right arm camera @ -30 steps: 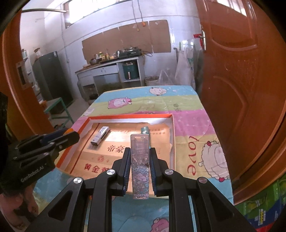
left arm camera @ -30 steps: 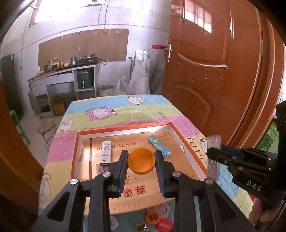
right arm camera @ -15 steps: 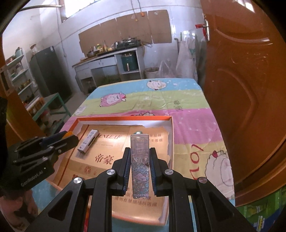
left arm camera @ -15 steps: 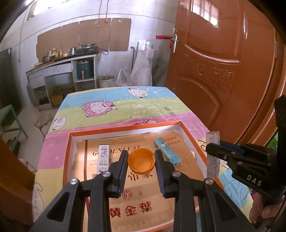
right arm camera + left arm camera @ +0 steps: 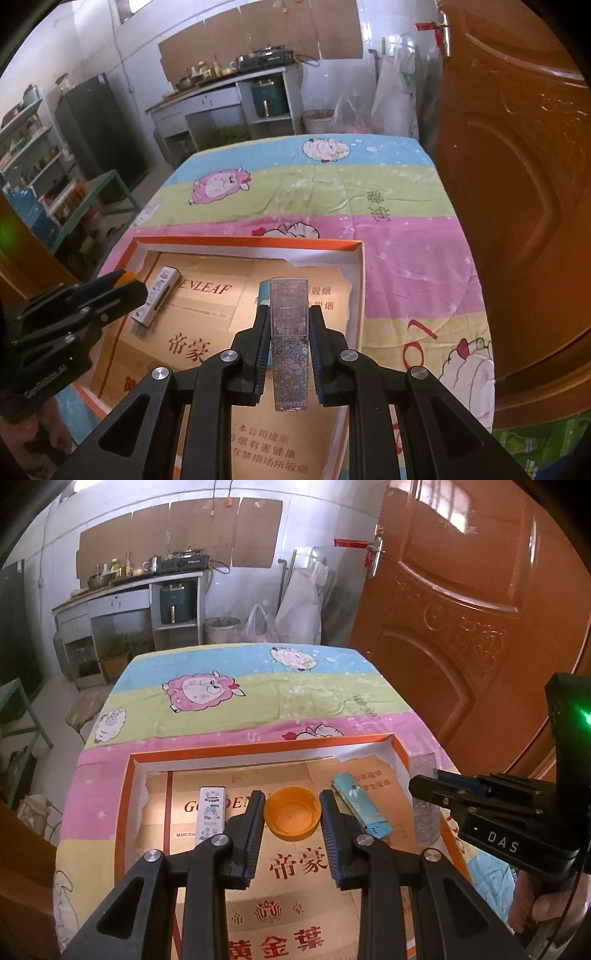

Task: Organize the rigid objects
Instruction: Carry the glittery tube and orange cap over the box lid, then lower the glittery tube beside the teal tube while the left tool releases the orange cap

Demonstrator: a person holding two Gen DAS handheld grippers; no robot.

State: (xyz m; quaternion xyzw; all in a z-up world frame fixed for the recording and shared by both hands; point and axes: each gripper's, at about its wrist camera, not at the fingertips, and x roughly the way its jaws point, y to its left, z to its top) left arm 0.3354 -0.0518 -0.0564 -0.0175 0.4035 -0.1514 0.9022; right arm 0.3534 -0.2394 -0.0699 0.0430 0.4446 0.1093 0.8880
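My left gripper is shut on an orange cap, held open side up over the orange-rimmed tray. On the tray's cardboard lining lie a white lighter at the left and a blue lighter at the right. My right gripper is shut on a clear lighter with a floral body, held lengthwise over the tray's right side. It hides most of the blue lighter. The white lighter shows beside the left gripper.
The tray sits on a table under a striped cloth with sheep, and bare cloth stretches beyond it. A brown door stands close along the right. A counter and bags are at the far wall. A hand grips the right tool.
Both grippers have moved forward and a little down over the tray, each keeping its object. The caps on the near cloth have dropped out of the left wrist view.
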